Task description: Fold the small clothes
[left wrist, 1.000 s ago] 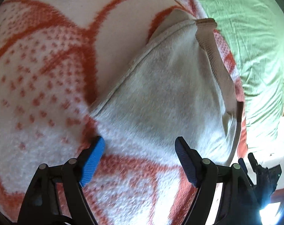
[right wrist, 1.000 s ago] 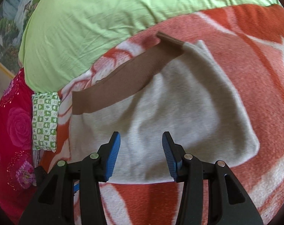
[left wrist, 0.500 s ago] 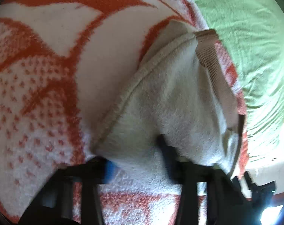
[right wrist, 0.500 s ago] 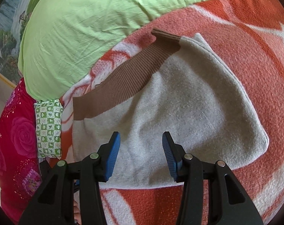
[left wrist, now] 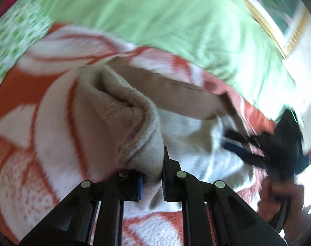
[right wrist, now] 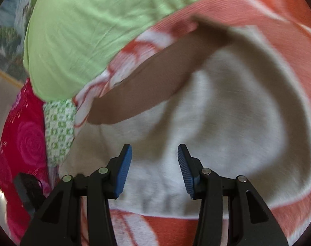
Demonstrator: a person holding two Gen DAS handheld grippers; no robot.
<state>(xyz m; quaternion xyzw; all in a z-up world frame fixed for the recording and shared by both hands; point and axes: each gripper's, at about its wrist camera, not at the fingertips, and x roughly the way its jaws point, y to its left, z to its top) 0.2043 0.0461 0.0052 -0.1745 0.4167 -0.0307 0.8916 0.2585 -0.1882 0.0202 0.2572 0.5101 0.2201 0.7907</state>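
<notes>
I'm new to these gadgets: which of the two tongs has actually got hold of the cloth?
The left tongs: they are pinched shut on a bunched edge of the grey garment. The right tongs gape open above it, gripping nothing.

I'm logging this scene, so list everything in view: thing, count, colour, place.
small garment: one, pale grey with a brown ribbed band, on the blanket, one edge lifted
blanket: one, orange and white, under the garment
sheet: one, light green, beyond the blanket
patterned cloth: one, green and white, at the blanket's edge
rose fabric: one, red and pink, beside the patterned cloth
left gripper: black with blue pads, shut on the garment's edge
right gripper: black with blue pads, open over the garment
</notes>
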